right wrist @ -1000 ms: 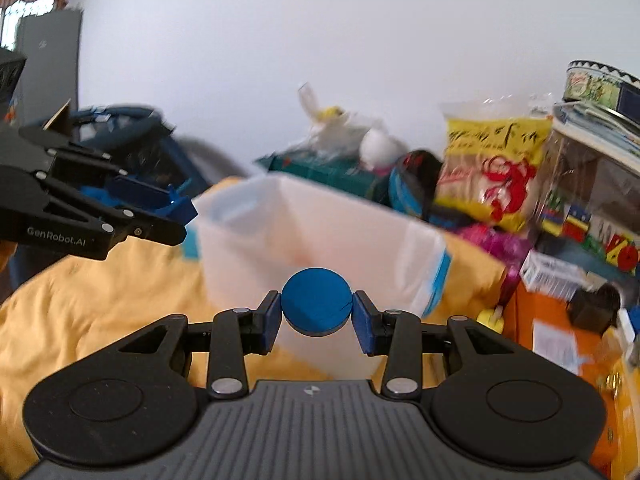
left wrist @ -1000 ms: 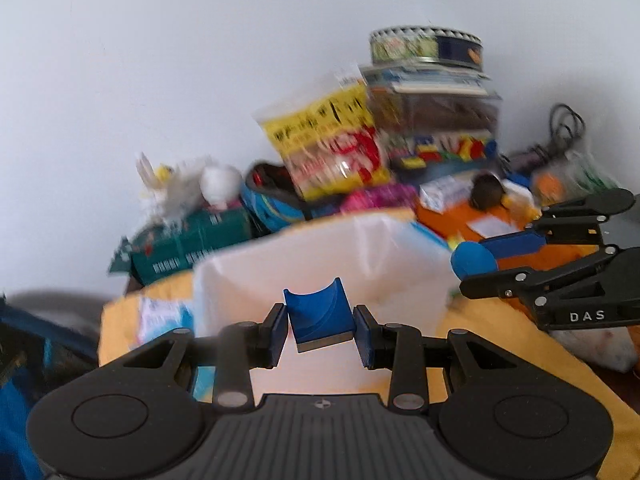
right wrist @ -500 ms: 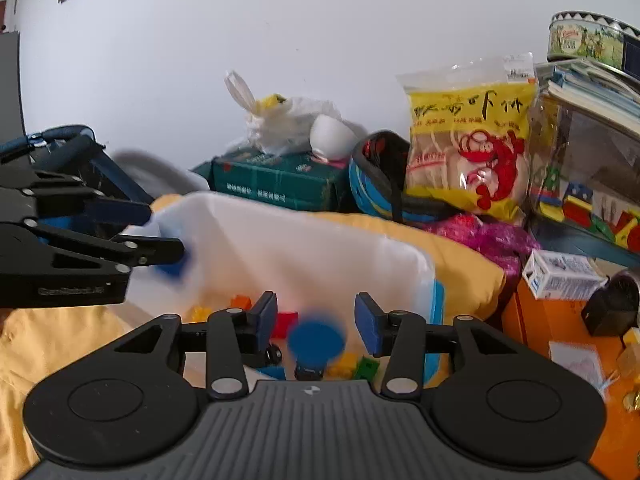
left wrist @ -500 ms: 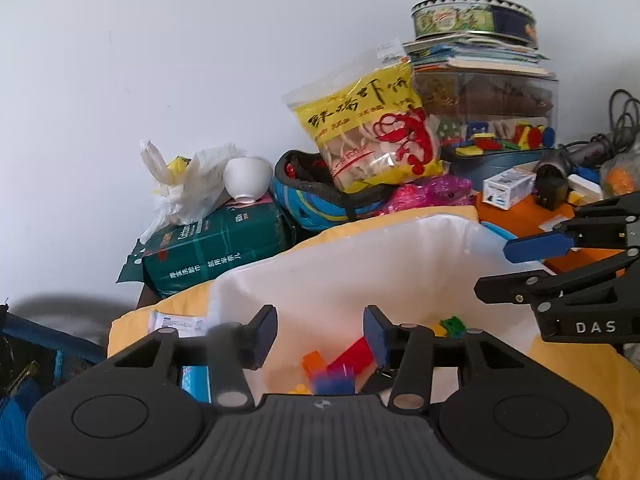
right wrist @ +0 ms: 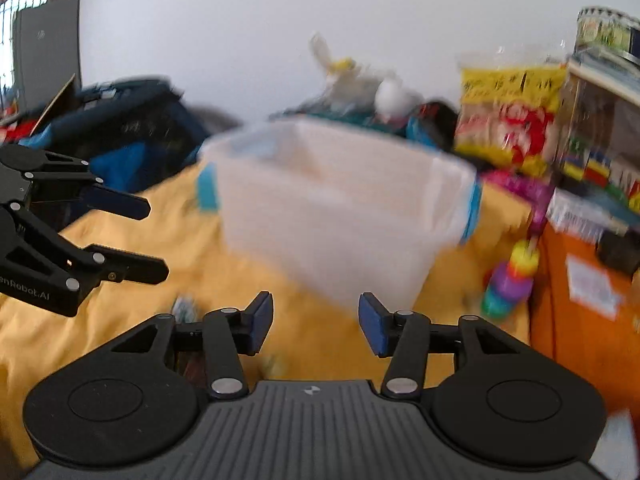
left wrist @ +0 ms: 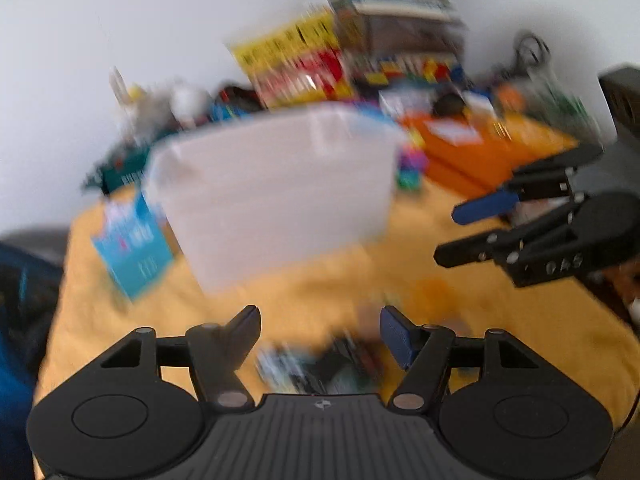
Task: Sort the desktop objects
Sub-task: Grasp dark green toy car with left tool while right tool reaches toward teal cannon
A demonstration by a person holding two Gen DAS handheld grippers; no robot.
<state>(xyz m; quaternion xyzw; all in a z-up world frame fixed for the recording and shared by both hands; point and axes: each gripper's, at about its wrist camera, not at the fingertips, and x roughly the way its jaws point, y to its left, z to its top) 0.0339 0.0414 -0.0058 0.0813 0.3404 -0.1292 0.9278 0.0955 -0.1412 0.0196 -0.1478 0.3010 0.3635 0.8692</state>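
Observation:
A translucent white bin stands on the yellow cloth, beyond both grippers. My left gripper is low over the cloth in front of the bin, its jaws opening with nothing between them; blurred small items lie just below it. My right gripper is also in front of the bin, jaws opening and empty. Each gripper shows in the other's view: the right gripper at the right edge, the left gripper at the left edge. Both views are motion-blurred.
Behind the bin are a yellow snack bag, a stack of boxes with a tin, a white plastic bag and a green box. An orange surface lies right. A stacking-ring toy stands beside the bin. A blue booklet lies left.
Both grippers let go of their blue pieces over the bin, which fell inside. Both then dropped and pulled back to in front of the bin, with their jaws spreading wider.

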